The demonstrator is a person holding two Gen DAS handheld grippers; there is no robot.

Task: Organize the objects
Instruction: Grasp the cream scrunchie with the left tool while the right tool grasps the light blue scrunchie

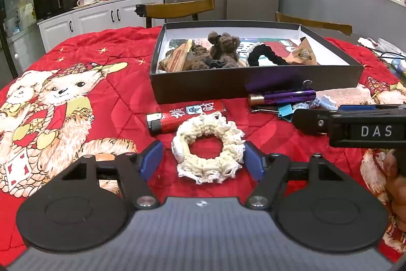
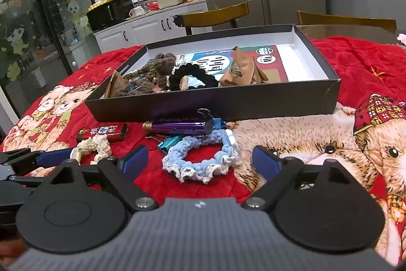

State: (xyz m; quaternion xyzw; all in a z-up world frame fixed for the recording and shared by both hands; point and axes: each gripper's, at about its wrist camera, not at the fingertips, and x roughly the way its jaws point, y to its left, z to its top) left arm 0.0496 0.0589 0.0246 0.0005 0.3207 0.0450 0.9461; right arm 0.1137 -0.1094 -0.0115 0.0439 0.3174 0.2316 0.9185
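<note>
Cream scrunchie point(image 1: 209, 147) and blue scrunchie point(image 2: 201, 156) each lie unpinched inside a wide-spread gripper.

Ahead of the left gripper point(image 1: 204, 156), the cream scrunchie point(image 1: 210, 148) fills the gap between its fingers, touching the right pad. Just beyond lies the red lighter point(image 1: 185, 118), then the box point(image 1: 253, 85) wall blocks the way forward. To its right the right gripper point(image 1: 355, 126) crowds in; to its left the red cloth point(image 1: 121, 103) lies bare.

The blue scrunchie point(image 2: 203, 159) sits between the right gripper's point(image 2: 203, 159) spread fingers with room on both sides. Beyond it the purple tube point(image 2: 177, 126) and clips point(image 2: 168, 142) lie against the box. Rightward the cloth is free.
</note>
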